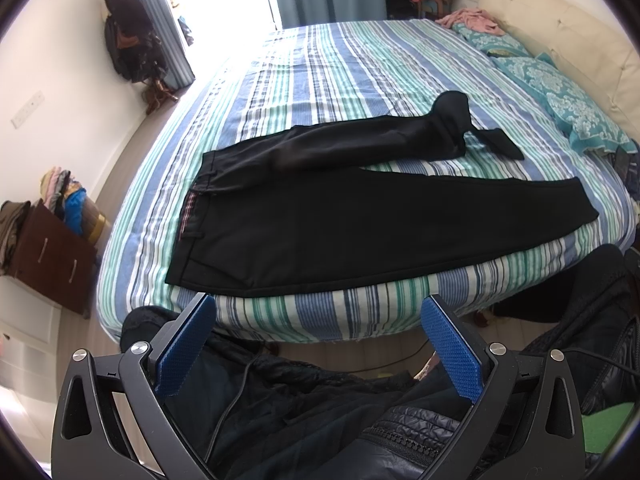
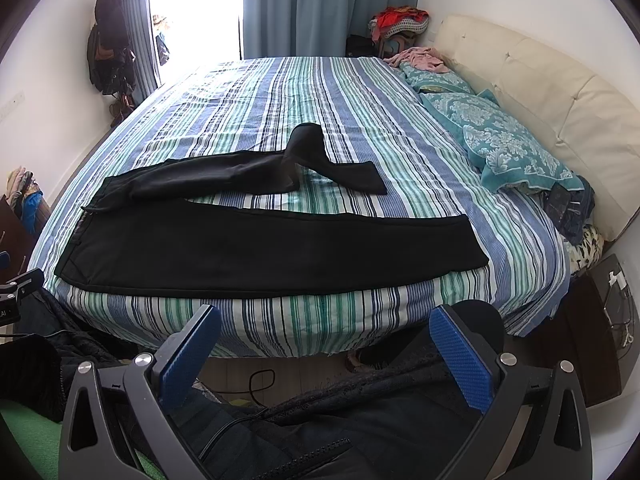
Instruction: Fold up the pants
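Observation:
Black pants lie spread on the striped bed, waistband to the left, near the front edge. The near leg lies flat and straight; the far leg is rumpled and bent at its end. My left gripper is open and empty, held off the bed's front edge, below the pants. In the right wrist view the pants lie the same way on the bed. My right gripper is open and empty, also short of the bed edge.
Teal pillows and a cream headboard are on the right. A dark jacket lies under the grippers. A brown dresser with clothes stands left. A nightstand is at the right.

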`<act>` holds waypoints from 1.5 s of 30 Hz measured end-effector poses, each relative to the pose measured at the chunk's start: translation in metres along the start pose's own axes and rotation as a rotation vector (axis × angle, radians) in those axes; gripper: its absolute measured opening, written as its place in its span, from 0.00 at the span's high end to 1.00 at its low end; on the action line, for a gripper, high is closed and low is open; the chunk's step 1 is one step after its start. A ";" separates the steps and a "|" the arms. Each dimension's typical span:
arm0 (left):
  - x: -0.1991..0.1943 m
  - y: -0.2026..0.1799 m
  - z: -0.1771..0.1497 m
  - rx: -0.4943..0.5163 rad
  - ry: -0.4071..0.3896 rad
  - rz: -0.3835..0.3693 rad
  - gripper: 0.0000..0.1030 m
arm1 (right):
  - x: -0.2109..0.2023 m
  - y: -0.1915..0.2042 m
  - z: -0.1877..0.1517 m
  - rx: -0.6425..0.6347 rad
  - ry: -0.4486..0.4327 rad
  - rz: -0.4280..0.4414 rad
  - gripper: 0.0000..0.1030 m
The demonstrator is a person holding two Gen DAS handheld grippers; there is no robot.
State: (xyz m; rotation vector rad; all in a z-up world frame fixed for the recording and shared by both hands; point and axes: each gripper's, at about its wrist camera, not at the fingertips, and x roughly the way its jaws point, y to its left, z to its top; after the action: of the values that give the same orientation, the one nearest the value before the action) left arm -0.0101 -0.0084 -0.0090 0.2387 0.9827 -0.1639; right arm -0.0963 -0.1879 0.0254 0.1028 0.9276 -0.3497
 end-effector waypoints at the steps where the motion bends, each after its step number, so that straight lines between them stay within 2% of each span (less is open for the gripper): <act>1: 0.000 0.000 0.000 0.000 0.000 0.000 0.01 | 0.000 0.000 0.000 -0.001 0.000 0.000 0.00; 39: 0.008 -0.003 0.003 0.011 0.025 -0.004 0.01 | 0.010 0.006 0.003 -0.016 0.024 0.023 0.00; 45: 0.012 0.000 0.004 -0.006 0.036 -0.006 0.01 | 0.014 0.006 0.011 -0.012 0.027 -0.017 0.00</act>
State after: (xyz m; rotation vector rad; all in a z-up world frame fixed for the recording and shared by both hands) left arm -0.0002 -0.0095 -0.0174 0.2342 1.0198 -0.1627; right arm -0.0778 -0.1887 0.0203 0.0887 0.9579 -0.3590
